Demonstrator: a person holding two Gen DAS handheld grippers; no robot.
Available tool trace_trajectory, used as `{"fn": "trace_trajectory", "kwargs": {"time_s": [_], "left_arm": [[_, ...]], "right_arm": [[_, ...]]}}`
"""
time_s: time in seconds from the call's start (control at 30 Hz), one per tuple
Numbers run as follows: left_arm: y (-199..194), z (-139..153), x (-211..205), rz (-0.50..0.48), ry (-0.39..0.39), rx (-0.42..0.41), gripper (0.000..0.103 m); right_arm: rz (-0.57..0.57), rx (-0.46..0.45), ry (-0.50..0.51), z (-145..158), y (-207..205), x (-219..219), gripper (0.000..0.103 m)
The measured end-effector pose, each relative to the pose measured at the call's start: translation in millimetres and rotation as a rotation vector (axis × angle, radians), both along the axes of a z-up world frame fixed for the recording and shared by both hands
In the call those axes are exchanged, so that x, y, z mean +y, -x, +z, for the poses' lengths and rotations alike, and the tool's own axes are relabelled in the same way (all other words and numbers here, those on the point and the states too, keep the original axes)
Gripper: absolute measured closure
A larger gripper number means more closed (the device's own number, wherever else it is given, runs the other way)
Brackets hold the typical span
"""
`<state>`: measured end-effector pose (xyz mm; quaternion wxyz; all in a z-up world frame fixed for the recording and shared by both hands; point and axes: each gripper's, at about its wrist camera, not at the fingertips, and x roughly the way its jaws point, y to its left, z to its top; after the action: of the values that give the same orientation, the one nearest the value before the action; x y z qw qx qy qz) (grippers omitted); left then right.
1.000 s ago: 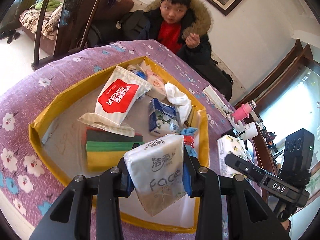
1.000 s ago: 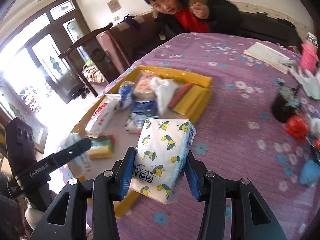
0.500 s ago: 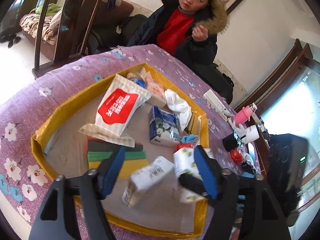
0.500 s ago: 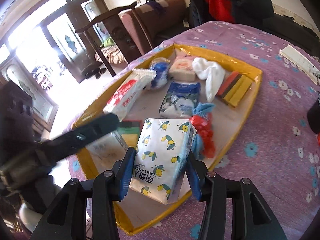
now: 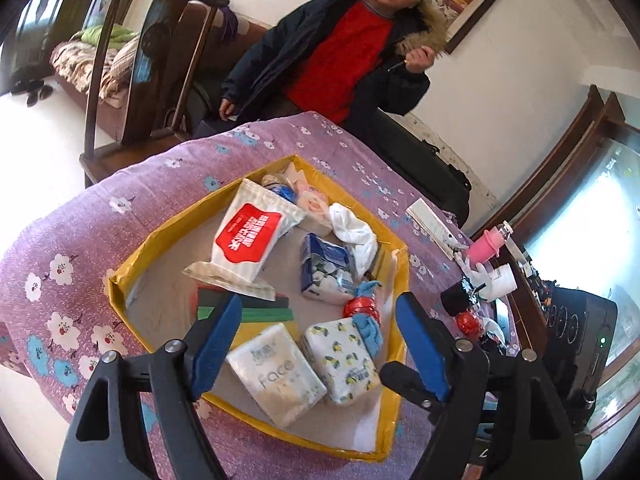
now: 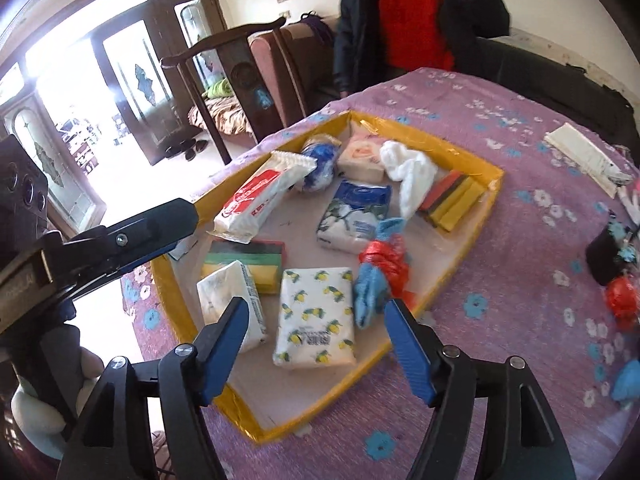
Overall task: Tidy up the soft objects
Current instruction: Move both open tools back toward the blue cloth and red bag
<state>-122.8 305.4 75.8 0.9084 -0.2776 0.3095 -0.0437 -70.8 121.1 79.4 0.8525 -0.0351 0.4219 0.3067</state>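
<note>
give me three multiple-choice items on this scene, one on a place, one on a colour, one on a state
1. Where does the lemon-print tissue pack lie?
A. inside the yellow tray
B. on the purple cloth outside the tray
C. on the chair

2. What colour is the label on the wipes pack?
A. green
B. red
C. black

3. What is between the right gripper's fingers?
A. the lemon-print pack, clamped
B. a sponge, clamped
C. nothing clamped; the fingers stand apart

Key: 1 A, the pack rests on the tray floor beside the white tissue pack. 2 B, the label shows red in both views. 3 C, the blue pads stand clear of the pack as the jaws are opening.
</note>
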Motion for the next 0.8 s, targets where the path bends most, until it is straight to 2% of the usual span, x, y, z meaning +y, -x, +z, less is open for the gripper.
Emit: {"fn": "trace_trajectory", "kwargs": {"time_s": [0.13,0.27,0.33,0.43,0.5,0.8], "left_arm": [[8,13,-16,-0.005,-0.068,-0.028,0.024],[21,32,-39,0.009,-0.174,-0.082,0.023],[30,42,-51,0.040,-0.237,-0.118,0.010],[42,55,-66,0.096,-0.302,-0.169,0.001],[48,61,-74,0.108,-0.330,-0.188,0.000],[38,62,-125,-0.017,-0.385,-0.137,0.000]], "right_arm": [[-0.046,-0.012,-0.011,6,7,-24,0.027],[-0.104,-0.021,-0.034,10,14,-56,0.025],[-0.136,-0.026,-0.052,12,17,-73,0.024],[-0.182,-0.031,-0.072,13,22,-98,0.023],[-0.206,-0.032,-0.078,12,23,-112,0.022],[-0.313,-0.033,-0.129,7,32,-179,0.022]]}}
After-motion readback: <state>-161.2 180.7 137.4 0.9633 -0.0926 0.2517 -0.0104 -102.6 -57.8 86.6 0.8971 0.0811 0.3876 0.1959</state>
